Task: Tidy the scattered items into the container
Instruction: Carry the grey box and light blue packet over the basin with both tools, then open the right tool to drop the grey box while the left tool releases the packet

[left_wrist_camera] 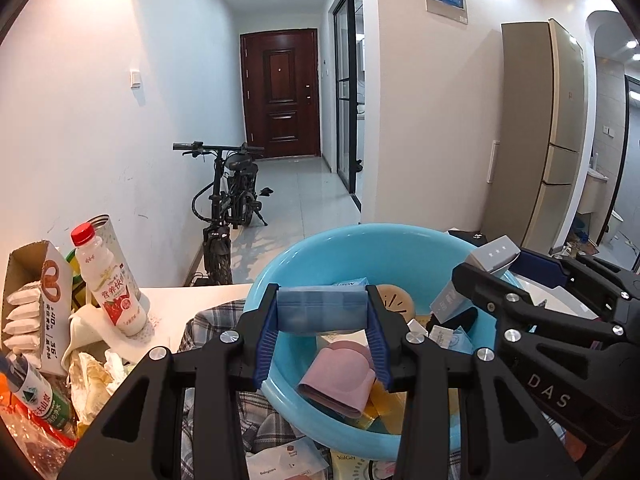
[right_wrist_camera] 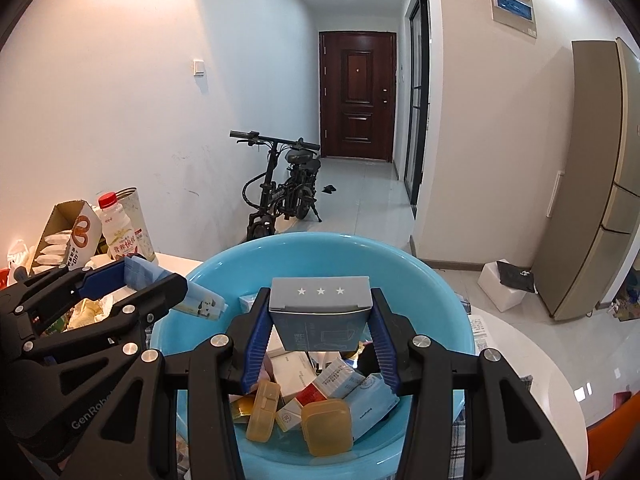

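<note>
A light blue plastic basin (left_wrist_camera: 344, 240) (right_wrist_camera: 224, 268) sits on the table, holding several small boxes, packets and yellow cases. My left gripper (left_wrist_camera: 322, 334) is shut on a blue packet (left_wrist_camera: 322, 310), held above the basin's near-left part. My right gripper (right_wrist_camera: 320, 344) is shut on a grey box with three stars (right_wrist_camera: 320, 308), held over the middle of the basin. From the left wrist, the right gripper (left_wrist_camera: 516, 280) with its grey box (left_wrist_camera: 494, 256) shows at the right; from the right wrist, the left gripper (right_wrist_camera: 120, 292) with its blue packet (right_wrist_camera: 140, 274) shows at the left.
A milk drink bottle with a red cap (left_wrist_camera: 106, 280), an open snack carton (left_wrist_camera: 34, 308), a green-label water bottle (left_wrist_camera: 36, 392) and crumpled wrappers crowd the table's left. Plaid cloth (left_wrist_camera: 208, 320) lies under the basin. A bike (left_wrist_camera: 228, 204) stands beyond the table, a fridge (left_wrist_camera: 552, 140) at right.
</note>
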Available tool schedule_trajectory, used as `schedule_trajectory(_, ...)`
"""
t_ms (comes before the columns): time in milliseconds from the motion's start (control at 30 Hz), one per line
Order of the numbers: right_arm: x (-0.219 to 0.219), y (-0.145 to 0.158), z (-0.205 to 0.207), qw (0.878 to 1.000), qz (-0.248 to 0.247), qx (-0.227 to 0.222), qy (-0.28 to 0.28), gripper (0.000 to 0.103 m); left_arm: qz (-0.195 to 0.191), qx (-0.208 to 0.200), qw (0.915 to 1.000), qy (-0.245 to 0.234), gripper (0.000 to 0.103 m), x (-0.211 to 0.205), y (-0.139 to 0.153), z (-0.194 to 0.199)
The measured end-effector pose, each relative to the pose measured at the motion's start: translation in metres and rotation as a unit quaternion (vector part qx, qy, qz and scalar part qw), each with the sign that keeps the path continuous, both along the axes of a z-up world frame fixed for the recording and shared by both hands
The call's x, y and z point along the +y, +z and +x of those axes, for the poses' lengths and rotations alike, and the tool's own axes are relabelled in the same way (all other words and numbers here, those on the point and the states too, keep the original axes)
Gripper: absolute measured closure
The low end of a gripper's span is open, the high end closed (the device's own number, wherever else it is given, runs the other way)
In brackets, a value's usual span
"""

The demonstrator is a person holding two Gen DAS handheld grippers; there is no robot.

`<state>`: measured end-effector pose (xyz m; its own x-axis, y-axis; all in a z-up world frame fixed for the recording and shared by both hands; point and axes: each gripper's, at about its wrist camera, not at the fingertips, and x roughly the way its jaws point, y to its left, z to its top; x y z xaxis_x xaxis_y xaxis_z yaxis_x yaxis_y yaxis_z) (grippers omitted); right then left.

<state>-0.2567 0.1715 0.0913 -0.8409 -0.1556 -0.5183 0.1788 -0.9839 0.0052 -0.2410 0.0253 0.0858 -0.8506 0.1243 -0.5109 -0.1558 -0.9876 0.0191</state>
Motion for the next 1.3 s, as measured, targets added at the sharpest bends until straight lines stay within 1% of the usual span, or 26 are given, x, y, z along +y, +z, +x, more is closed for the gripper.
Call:
schedule_trajectory(100,-0.002,0.0,0.001,1.0,-0.001,0.0,0.003,0.054,0.001,0.0,1.0,0.003,0.064,0.0,0.0,0.0)
schedule_trajectory(167,-0.003,-0.001,0.002,1.0,0.013,-0.002,-0.001,0.049,-0.002,0.001,0.9999,0.01,0.064,-0.001,0.0,0.0)
schedule_trajectory(200,-0.002,-0.001,0.003,1.0,0.021,0.001,-0.01,0.037,0.001,0.001,0.9999,0.015,0.064,-0.004,0.0,0.0)
schedule_trajectory(233,0.0,0.0,0.004,0.999,0.025,0.006,-0.02,0.018,0.005,0.001,0.9998,0.018,0.064,-0.007,0.001,-0.001)
schedule_trajectory(300,0.008,0.003,0.007,1.0,0.012,0.012,-0.024,0.005,0.02,-0.002,0.9997,0.016,0.064,-0.014,0.004,-0.002)
schedule_trajectory(367,0.016,0.005,0.009,1.0,-0.007,0.011,-0.018,0.005,0.027,-0.004,0.9995,0.016,0.064,-0.018,0.005,-0.002)
schedule_trajectory(400,0.017,0.006,0.01,1.0,-0.007,0.012,-0.019,0.005,0.025,-0.003,0.9995,0.017,0.064,-0.017,0.005,-0.002)
schedule_trajectory(500,0.017,0.005,0.01,0.999,0.014,0.014,-0.027,0.005,0.023,-0.003,0.9996,0.014,0.064,-0.015,0.004,-0.001)
schedule_trajectory(567,0.018,0.005,0.01,0.999,0.022,0.015,-0.031,0.0,0.023,-0.004,0.9997,0.011,0.064,-0.014,0.004,-0.002)
schedule_trajectory(733,0.02,0.008,0.008,0.997,0.04,0.023,-0.056,0.0,0.02,-0.004,0.9998,0.007,0.064,-0.011,0.003,-0.001)
schedule_trajectory(967,0.034,0.015,0.007,0.997,0.025,0.029,-0.073,0.0,0.016,-0.006,0.9998,0.001,0.064,-0.005,0.001,-0.001)
schedule_trajectory(1133,0.045,0.022,0.01,0.995,0.001,0.045,-0.092,0.0,0.012,-0.007,0.9999,-0.007,0.064,0.002,-0.002,0.0)
schedule_trajectory(1300,0.045,0.029,0.014,0.994,0.011,0.047,-0.101,0.0,0.007,-0.011,0.9998,-0.014,0.064,0.008,-0.006,-0.001)
